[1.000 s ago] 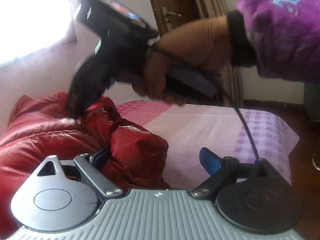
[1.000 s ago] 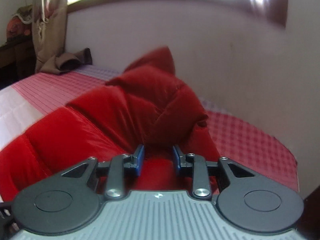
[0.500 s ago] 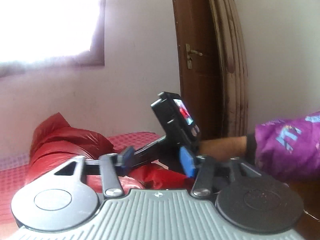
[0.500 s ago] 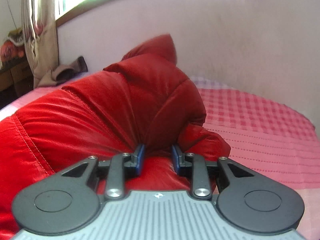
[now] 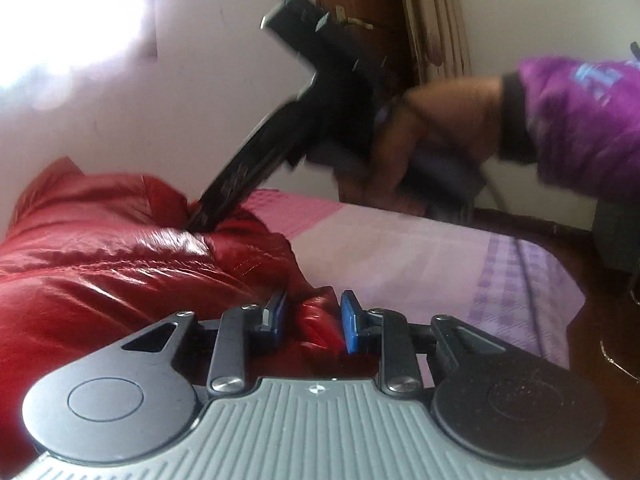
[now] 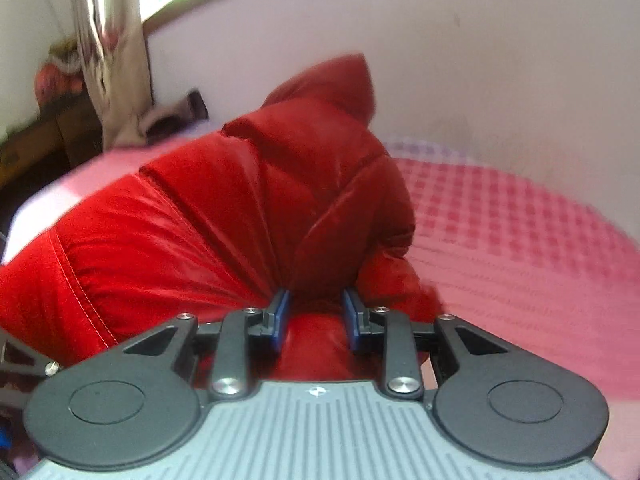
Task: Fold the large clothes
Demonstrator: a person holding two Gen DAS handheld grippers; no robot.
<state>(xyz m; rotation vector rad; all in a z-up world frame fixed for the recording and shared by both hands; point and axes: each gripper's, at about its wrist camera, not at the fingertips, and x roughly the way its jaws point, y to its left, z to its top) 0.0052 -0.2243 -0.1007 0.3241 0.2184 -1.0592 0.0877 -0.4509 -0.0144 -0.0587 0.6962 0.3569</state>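
Pinching a bunched fold of the red jacket [image 6: 240, 208], the right tool [image 6: 316, 320] has its blue pads pressed into the puffy fabric from both sides. The jacket swells up ahead of this tool, its hood rising at the far end, and lies on the checked pink bed [image 6: 520, 240] that stretches off to the tool's right. The left tool [image 5: 312, 320] is closing its jaws, with a red ridge of the jacket between the pads, which already touch it. Ahead of the left tool and to its left, the jacket spreads over the bed. Farther ahead, the right tool's dark body slants down into the jacket, held by a hand [image 5: 436, 136] in a purple sleeve [image 5: 580, 116].
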